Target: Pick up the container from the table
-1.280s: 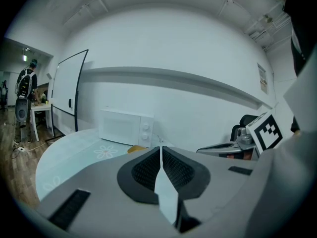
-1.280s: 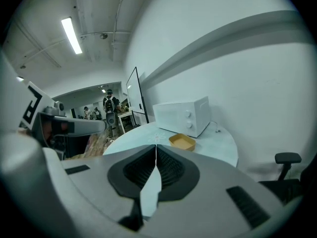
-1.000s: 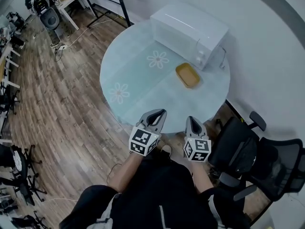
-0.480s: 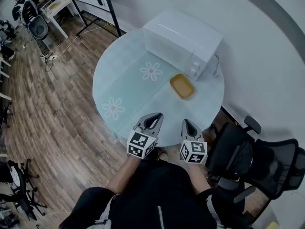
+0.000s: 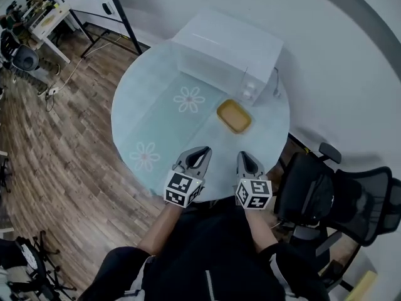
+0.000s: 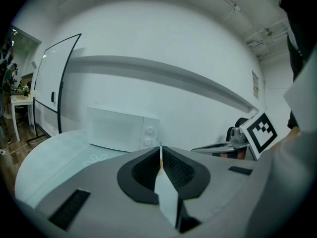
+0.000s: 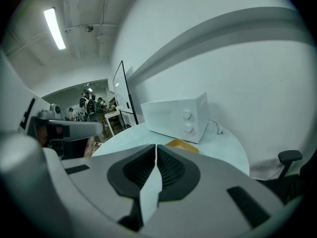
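The container [image 5: 234,116] is a shallow yellow rectangular dish lying on the round pale table [image 5: 150,124], just in front of the white microwave [image 5: 225,50]. In the right gripper view the container [image 7: 182,145] peeks over the jaws. My left gripper [image 5: 202,150] hangs over the table's near edge with its jaws pressed together and nothing between them. The right gripper [image 5: 243,157] is beside it, also shut and empty. Both are well short of the container. From the left gripper view the microwave [image 6: 121,129] stands ahead.
A black office chair [image 5: 338,205] stands close on the right. The wall curves behind the table. On the left is wooden floor [image 5: 56,143], with desks and chairs [image 5: 25,30] farther off. Flower prints [image 5: 189,98] mark the tabletop.
The head view has shifted, so the table and microwave sit lower-left in frame. Both grippers stay shut and have edged slightly closer to the table's near rim.
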The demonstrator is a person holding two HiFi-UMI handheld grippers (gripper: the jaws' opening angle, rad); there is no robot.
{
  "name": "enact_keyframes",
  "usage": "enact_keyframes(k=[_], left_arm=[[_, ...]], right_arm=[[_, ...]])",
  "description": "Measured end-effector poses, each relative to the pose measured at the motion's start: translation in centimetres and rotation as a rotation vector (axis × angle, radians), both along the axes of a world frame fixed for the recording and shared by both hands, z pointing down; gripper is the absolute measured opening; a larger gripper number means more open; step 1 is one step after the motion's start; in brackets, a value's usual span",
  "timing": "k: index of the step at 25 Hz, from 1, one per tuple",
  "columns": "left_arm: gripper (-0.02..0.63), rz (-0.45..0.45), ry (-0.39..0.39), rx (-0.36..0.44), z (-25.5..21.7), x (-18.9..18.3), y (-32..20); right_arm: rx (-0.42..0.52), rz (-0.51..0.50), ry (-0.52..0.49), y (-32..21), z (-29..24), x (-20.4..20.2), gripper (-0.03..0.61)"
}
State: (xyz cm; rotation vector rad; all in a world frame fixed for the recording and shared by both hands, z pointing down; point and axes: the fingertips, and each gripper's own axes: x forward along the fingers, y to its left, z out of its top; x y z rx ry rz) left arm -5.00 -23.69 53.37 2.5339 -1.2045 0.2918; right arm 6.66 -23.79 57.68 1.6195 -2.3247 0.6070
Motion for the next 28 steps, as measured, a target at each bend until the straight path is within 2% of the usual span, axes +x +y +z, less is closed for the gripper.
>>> enact_keyframes(k=[6, 12, 21, 28], left_arm=[[0.026, 0.019, 0.000, -0.005, 0.0, 1.0, -1.4], [0.026, -0.026, -0.017, 0.004, -0.5, 0.5, -1.9], [0.026, -0.075, -0.034, -0.009, -0.1, 0.8, -2.1], [0.026, -0.130, -0.065, -0.029, 0.6, -0.2, -1.8]], right_arm=[[-0.011, -0.001, -0.006, -1.5, 0.4, 0.5, 0.026], [-0.037, -0.033, 0.028, -3.4, 2.2, 0.6, 0.031], [-0.076, -0.038, 0.056, -6.8, 4.6, 3.0, 0.107], [-0.122, -0.049, 0.087, -10.1, 7.9, 4.4, 0.127]])
